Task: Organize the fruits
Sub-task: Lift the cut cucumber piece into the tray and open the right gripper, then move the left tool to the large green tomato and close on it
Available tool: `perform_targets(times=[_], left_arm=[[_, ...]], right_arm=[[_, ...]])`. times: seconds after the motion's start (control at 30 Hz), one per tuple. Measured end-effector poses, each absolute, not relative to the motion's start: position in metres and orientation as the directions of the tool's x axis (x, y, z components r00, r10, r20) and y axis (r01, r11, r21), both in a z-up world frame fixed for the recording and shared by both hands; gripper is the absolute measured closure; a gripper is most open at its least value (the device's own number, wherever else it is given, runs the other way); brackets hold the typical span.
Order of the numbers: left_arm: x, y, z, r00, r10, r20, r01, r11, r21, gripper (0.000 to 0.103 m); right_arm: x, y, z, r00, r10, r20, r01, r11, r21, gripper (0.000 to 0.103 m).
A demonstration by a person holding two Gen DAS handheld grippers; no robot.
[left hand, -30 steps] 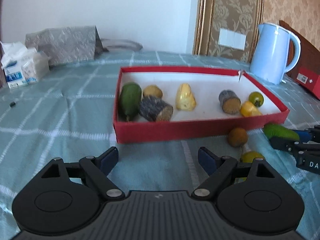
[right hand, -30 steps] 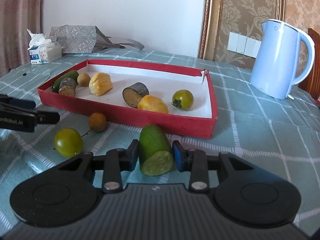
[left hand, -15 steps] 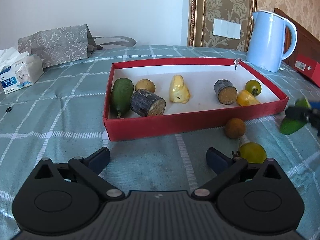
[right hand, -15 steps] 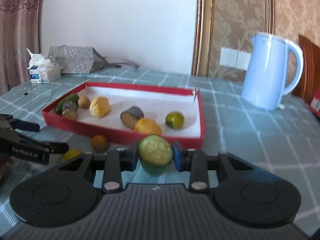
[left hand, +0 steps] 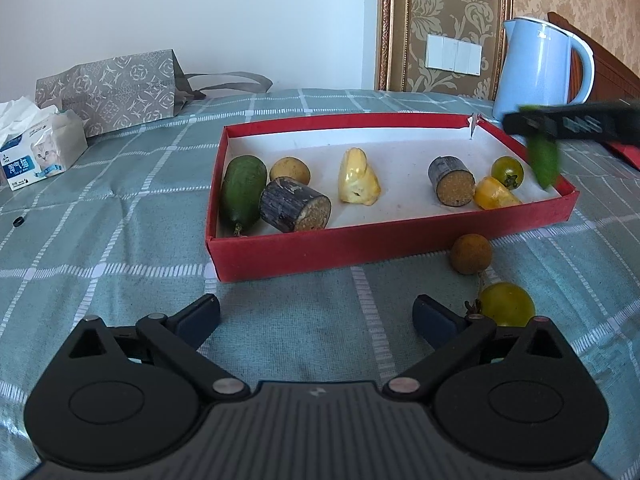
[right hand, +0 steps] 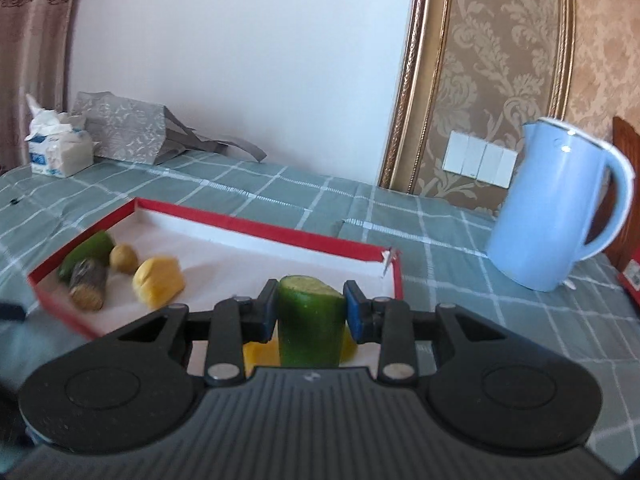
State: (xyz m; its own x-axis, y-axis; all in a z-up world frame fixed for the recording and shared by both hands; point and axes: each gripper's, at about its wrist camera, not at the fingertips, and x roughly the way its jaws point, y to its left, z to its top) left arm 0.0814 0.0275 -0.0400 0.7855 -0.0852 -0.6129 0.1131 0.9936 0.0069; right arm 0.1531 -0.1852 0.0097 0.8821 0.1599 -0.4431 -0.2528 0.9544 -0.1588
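Observation:
A red tray on the checked cloth holds a green cucumber piece, a small brown fruit, two dark cane stubs, a yellow jackfruit piece, a yellow piece and a green tomato. My right gripper is shut on a cut cucumber piece and hangs above the tray's right end; the held cucumber piece also shows in the left wrist view. My left gripper stands open over bare cloth before the tray. A brown longan and a green-yellow tomato lie outside the tray.
A light blue kettle stands behind the tray's right corner. A patterned paper bag and a tissue pack sit at the far left. A red box edge lies right of the kettle.
My right gripper has lifted the cut cucumber piece off the cloth and carried it up over the tray's right end. My left gripper's jaws have spread wider; it has stayed in place.

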Motion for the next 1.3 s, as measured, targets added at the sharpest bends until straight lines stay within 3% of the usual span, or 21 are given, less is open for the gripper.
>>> perform_targets(times=[0.43, 0.5, 0.57, 0.73, 0.83, 1.17, 1.3], left_arm=[[0.081, 0.027, -0.04, 0.786, -0.085, -0.613, 0.113, 0.994, 0.007, 0.0], [0.081, 0.027, -0.04, 0.786, -0.085, -0.613, 0.113, 0.994, 0.007, 0.0], [0.081, 0.027, -0.04, 0.786, -0.085, -0.613, 0.113, 0.994, 0.007, 0.0], [0.081, 0.027, -0.04, 0.786, -0.085, -0.613, 0.113, 0.994, 0.007, 0.0], [0.081, 0.027, -0.04, 0.786, -0.085, -0.613, 0.113, 0.994, 0.007, 0.0], [0.081, 0.027, -0.04, 0.785, -0.085, -0.613, 0.113, 0.994, 0.007, 0.0], [0.081, 0.027, -0.04, 0.786, -0.084, -0.613, 0.112, 0.994, 0.007, 0.0]], right_arm=[[0.233, -0.157, -0.019, 0.844, 0.088, -0.53, -0.23, 0.951, -0.208, 0.071], [0.233, -0.157, -0.02, 0.848, 0.094, -0.522, -0.232, 0.95, -0.207, 0.062], [0.225, -0.158, -0.016, 0.871, 0.09, -0.484, -0.215, 0.954, -0.21, 0.022], [0.18, -0.164, 0.006, 0.933, 0.113, -0.343, -0.2, 0.952, -0.231, 0.019], [0.147, -0.172, 0.012, 0.924, 0.178, -0.338, -0.25, 0.951, -0.181, 0.0], [0.044, -0.204, 0.001, 0.937, 0.272, -0.22, -0.299, 0.949, -0.101, 0.0], [0.049, -0.213, -0.013, 0.921, 0.259, -0.291, -0.288, 0.956, -0.059, 0.006]])
